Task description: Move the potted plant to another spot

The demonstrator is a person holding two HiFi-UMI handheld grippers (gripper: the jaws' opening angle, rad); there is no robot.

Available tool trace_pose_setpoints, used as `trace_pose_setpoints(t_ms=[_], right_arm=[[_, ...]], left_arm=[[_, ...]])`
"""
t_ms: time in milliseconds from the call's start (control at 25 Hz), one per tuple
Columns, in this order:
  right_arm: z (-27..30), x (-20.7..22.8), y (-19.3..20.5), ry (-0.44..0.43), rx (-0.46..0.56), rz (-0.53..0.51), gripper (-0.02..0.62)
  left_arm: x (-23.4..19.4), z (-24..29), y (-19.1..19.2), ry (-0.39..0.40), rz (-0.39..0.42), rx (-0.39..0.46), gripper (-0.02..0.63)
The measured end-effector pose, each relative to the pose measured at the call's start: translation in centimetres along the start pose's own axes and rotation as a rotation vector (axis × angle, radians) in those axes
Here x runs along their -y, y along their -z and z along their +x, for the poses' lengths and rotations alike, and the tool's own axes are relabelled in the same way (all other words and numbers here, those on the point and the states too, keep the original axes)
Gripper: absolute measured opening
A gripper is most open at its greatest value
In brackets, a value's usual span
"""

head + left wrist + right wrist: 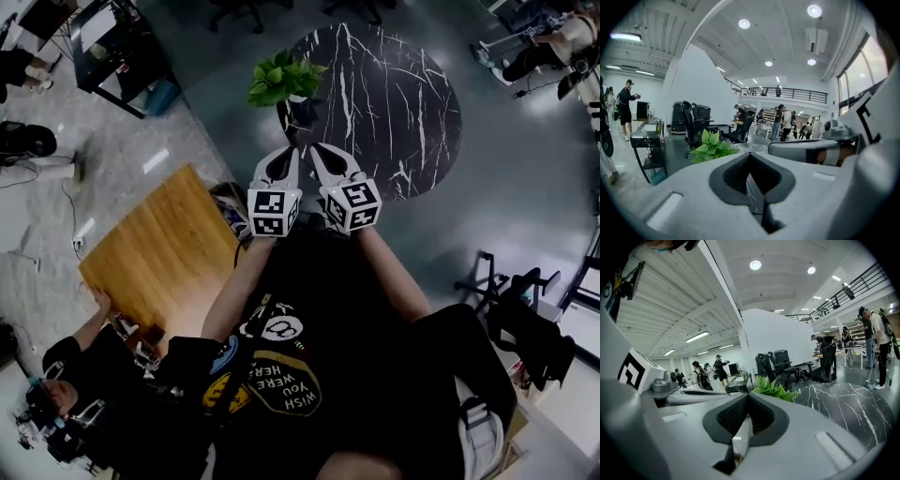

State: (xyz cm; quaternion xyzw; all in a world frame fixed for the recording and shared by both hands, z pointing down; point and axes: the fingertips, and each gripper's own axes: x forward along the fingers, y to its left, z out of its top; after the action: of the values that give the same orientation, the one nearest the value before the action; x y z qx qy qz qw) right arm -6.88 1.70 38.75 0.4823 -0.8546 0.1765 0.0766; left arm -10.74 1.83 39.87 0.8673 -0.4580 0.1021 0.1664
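Observation:
The potted plant point(284, 80), green leaves in a white pot, stands at the near left rim of a round black marble table point(394, 103). Both grippers hover side by side just short of it, apart from it. My left gripper point(286, 157) is shut with nothing in it, and so is my right gripper point(319, 153). In the left gripper view the leaves point(711, 145) sit left of the closed tips point(750, 157). In the right gripper view the plant point(774, 389) rises just right of the closed tips point(749, 397), with the marble top point(843, 404) beyond.
A wooden table point(164, 248) stands to the left, with a seated person point(66, 384) at its near end. A black shelf cart point(117, 42) is at the far left. Black chairs point(520, 319) stand to the right. Several people and office chairs are further back.

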Motion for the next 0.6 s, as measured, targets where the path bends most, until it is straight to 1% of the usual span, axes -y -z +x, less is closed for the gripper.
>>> trace_pose_setpoints(t_ms=[120,240,360,480,600], right_arm=[[0.7,0.2,1.1,0.005,-0.018,-0.001,0.003],[2.0,1.2,2.6,0.003,-0.034,0.001,0.003],[3.4,2.8,4.2,-0.018,-0.052,-0.008,0.011],[5.7,5.3,5.7,-0.038,-0.049,-0.013,0.029],[7.9,8.1,8.1,-0.079,-0.078,-0.022,0.054]], left_arm=[[-0.5,0.3,1.1,0.017,-0.022,-0.009,0.005],[-1.2,1.5,2.4,0.022,-0.022,-0.017,0.005],[-1.8,3.6,3.6,0.005,-0.019,-0.027,0.005],[-2.7,7.0,4.5,-0.007,-0.008,-0.028,0.005],[-3.4,10.3,6.4,-0.058,-0.035,-0.033,0.005]])
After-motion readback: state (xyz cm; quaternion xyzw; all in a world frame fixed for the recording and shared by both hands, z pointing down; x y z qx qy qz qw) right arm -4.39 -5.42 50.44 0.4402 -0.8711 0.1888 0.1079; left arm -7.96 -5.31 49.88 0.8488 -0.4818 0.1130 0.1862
